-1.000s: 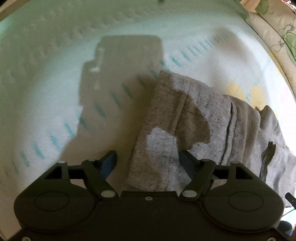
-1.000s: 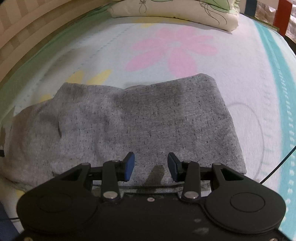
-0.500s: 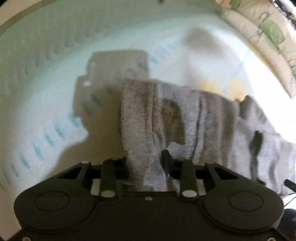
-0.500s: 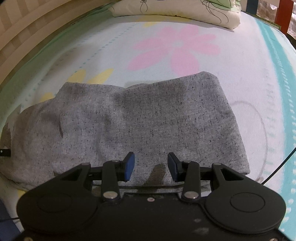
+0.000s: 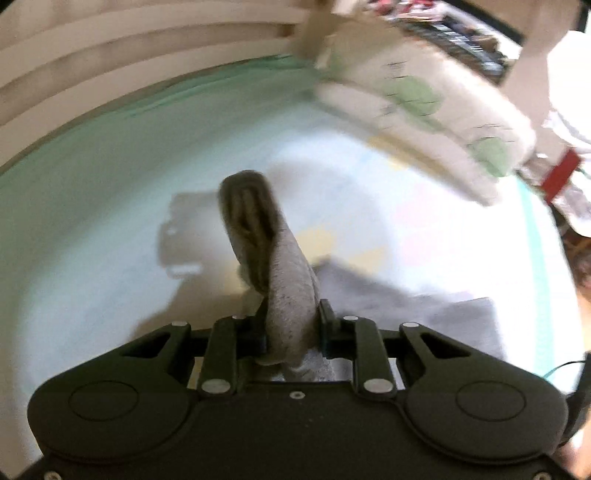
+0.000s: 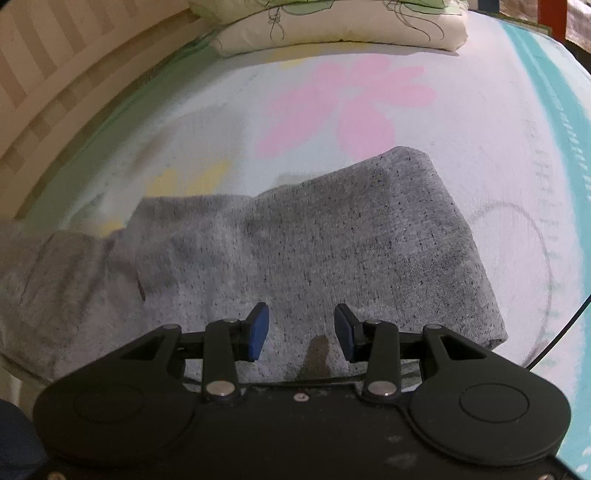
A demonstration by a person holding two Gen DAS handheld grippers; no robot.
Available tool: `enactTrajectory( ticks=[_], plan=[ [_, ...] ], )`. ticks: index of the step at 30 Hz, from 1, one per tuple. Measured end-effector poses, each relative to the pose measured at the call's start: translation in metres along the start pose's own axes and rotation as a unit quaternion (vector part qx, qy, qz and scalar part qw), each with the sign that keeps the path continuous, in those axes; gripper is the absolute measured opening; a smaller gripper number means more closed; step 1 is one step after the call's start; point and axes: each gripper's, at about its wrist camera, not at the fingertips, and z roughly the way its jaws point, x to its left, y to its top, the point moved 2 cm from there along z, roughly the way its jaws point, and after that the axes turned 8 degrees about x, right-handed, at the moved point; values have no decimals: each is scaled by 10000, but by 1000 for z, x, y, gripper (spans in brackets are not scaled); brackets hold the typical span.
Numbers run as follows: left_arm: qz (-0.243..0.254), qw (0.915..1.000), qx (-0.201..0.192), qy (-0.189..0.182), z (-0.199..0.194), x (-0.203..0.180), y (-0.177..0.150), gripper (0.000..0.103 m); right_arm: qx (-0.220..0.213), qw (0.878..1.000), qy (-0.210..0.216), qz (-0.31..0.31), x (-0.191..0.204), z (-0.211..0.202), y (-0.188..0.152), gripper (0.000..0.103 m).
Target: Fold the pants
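Soft grey pants (image 6: 317, 243) on the flowered bed sheet (image 6: 498, 155)

Limp, light knit, likely to sag and slide (best pinched at a thick hem or folded edge). Speckled heather grey, partly folded. Left gripper (image 5: 291, 332) clamped on a lifted bunch; right gripper (image 6: 301, 332) parted over the flat fold, gripping nothing.

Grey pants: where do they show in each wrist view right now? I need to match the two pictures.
Left wrist: the grey pants rise at centre, one end pinched in the left gripper; the rest lies lower right.
Right wrist: they spread across the middle and left, under the open right gripper, which hovers over their near edge.
Shared landmark: the leaf-print pillow, upper right in the left view, top centre in the right.
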Motion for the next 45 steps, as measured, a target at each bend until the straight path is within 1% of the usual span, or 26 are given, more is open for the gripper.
enactTrajectory(
  ticks=[2, 3, 4, 5, 6, 7, 8, 10, 11, 12, 13, 15, 17, 18, 19, 22, 25, 27, 30, 33, 35, 38, 40, 41, 42, 45],
  plan=[
    [224, 9994, -34, -245, 6, -38, 11, 29, -111, 9999, 55, 98, -4, -5, -1, 42],
    [378, 9987, -37, -351, 9, -55, 15, 25, -177, 9997, 104, 158, -6, -8, -1, 42],
    [527, 9975, -40, -468, 15, -74, 18, 8, -232, 9994, 150, 214, -8, -11, -1, 42],
    [639, 9960, 1, -629, 21, -92, 20, 9, -313, 9988, 214, 300, -12, -15, -2, 42],
    [740, 9935, 118, -859, 29, -111, 21, 2, -419, 9979, 277, 400, -17, -20, -2, 42],
    [872, 9903, 238, -1055, 39, -129, 22, 1, -550, 9965, 357, 527, -24, -25, -3, 42],
    [960, 9886, 316, -1112, 48, -143, 23, 1, -643, 9951, 406, 636, -30, -30, -3, 42],
    [1192, 9858, 418, -1103, 66, -170, 22, 3, -762, 9930, 407, 806, -46, -37, -4, 42],
    [1284, 9841, 463, -1135, 73, -178, 22, 5, -753, 9926, 425, 852, -54, -38, -4, 43],
    [1324, 9833, 494, -1150, 77, -181, 21, 10, -733, 9926, 464, 848, -61, -40, -5, 43],
    [1341, 9828, 527, -1157, 80, -182, 20, 13, -718, 9929, 494, 813, -66, -41, -6, 43],
    [1320, 9837, 574, -1074, 80, -177, 19, 13, -690, 9935, 581, 698, -74, -43, -8, 44],
    [1256, 9863, 573, -905, 76, -166, 16, 13, -672, 9935, 717, 568, -74, -41, -6, 44],
    [1221, 9880, 570, -749, 78, -162, 15, 13, -636, 9934, 804, 515, -73, -40, -3, 44],
    [1176, 9896, 554, -614, 75, -154, 13, 18, -579, 9932, 893, 468, -72, -38, 1, 44],
    [923, 9948, 377, -188, 64, -122, 1, 29, -291, 9906, 1323, 200, -60, -27, 18, 44],
    [725, 9969, 245, 191, 58, -97, -11, 31, -28, 9899, 1418, -25, -46, -11, 40, 44],
    [607, 9972, 249, 347, 54, -80, -24, 31, 138, 9906, 1345, -222, -36, 3, 54, 44],
    [542, 9967, 325, 517, 49, -58, -46, 32, 330, 9877, 1505, -277, -29, 21, 70, 44],
    [488, 9960, 424, 611, 49, -48, -63, 32, 602, 9814, 1822, -22, -30, 41, 84, 44],
    [537, 9953, 507, 632, 51, -46, -72, 32, 675, 9795, 1897, 46, -33, 52, 93, 44],
    [640, 9946, 509, 645, 48, -46, -85, 34, 821, 9808, 1770, -27, -35, 63, 97, 45],
    [696, 9943, 479, 649, 45, -47, -92, 37, 954, 9808, 1698, -95, -38, 72, 98, 45],
    [721, 9942, 478, 638, 44, -47, -95, 39, 996, 9799, 1726, -126, -38, 75, 95, 45],
    [746, 9941, 480, 630, 44, -49, -98, 41, 1041, 9777, 1817, -140, -39, 78, 94, 45],
    [840, 9936, 477, 581, 44, -55, -105, 41, 1213, 9668, 2246, -130, -36, 86, 85, 45]
  ],
)
